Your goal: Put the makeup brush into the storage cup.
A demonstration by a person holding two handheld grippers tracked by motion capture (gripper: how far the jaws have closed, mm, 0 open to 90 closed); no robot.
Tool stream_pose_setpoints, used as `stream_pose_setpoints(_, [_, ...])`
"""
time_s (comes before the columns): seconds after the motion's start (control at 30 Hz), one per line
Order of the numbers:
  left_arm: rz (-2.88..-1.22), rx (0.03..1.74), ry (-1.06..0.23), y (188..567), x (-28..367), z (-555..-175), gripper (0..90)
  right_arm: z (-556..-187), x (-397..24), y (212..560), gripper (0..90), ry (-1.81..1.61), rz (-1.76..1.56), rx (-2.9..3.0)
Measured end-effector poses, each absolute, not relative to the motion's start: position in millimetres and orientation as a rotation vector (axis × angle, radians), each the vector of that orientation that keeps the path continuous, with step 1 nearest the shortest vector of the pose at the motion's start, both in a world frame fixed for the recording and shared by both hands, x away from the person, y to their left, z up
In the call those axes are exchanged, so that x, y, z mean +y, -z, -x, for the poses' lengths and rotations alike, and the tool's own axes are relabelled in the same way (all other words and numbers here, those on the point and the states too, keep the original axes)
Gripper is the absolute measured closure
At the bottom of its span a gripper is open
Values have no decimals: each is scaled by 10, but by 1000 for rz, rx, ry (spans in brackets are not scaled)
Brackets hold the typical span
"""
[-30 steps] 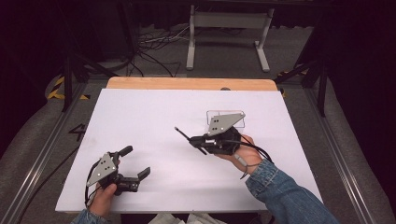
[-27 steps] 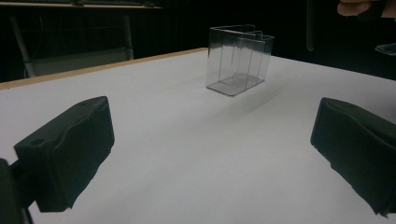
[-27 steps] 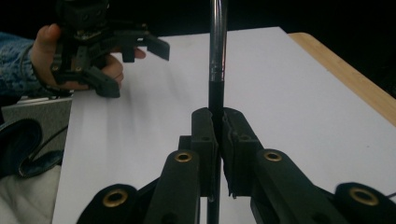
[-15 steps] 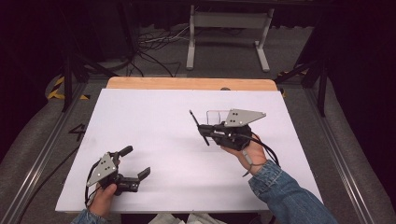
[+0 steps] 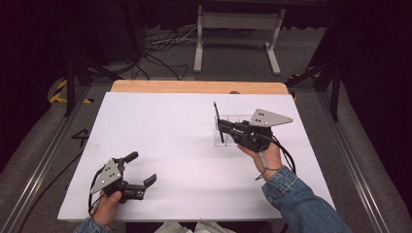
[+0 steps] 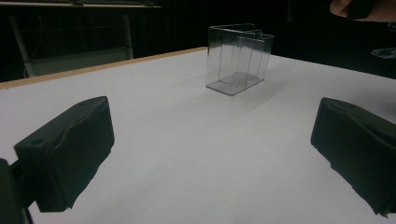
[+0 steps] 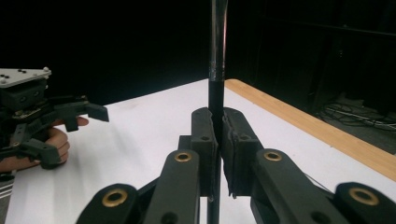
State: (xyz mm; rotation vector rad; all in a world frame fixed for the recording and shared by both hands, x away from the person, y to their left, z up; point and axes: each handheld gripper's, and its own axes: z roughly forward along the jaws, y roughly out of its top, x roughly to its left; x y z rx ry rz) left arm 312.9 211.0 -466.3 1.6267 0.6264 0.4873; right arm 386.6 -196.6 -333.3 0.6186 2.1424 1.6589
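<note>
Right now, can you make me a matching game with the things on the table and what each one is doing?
Things:
1. left gripper
2. right gripper
3. clear box
4. black stick

States:
A. standing empty on the white table
B. pinched between two jaws
C. open, holding nothing
D. shut on something thin

Pairs: 1-C, 2-D, 3-A, 4-B
</note>
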Motion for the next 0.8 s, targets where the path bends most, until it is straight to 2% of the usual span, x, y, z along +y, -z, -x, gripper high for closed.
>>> stream_pose_setpoints(0.8, [-1630, 630, -486, 4664, 2109, -3129, 1, -4020, -2264, 3368, 840, -1619, -776, 1927])
